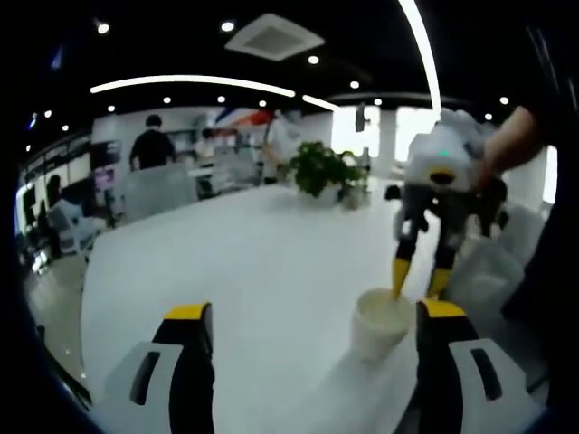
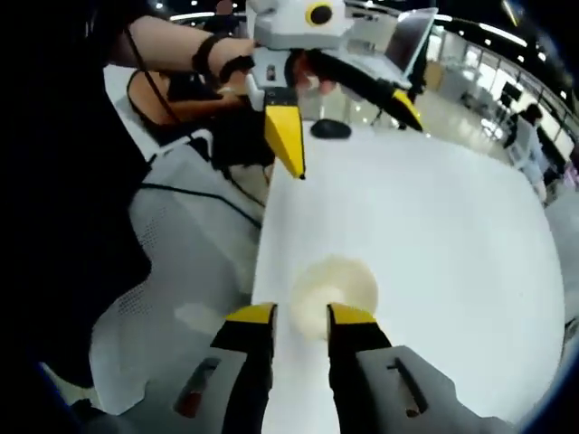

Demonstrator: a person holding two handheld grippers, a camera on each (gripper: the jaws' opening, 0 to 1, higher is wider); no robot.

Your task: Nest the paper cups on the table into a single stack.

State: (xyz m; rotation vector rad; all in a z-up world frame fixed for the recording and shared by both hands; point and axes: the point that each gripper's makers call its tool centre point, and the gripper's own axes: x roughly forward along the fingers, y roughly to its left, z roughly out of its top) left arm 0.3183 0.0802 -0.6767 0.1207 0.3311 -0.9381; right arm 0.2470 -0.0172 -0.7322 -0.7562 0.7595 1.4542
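Right gripper (image 2: 301, 315) is closing narrow on the rim of the cup (image 2: 333, 287) standing near the table (image 2: 452, 226) edge, left gripper (image 1: 312, 316) is hanging wide and empty beside it, so lift straight up, no squeezing.

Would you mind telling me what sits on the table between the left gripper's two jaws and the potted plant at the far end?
In the left gripper view, only bare white table lies between the left gripper and the potted plant; the paper cup stands off beside one jaw.
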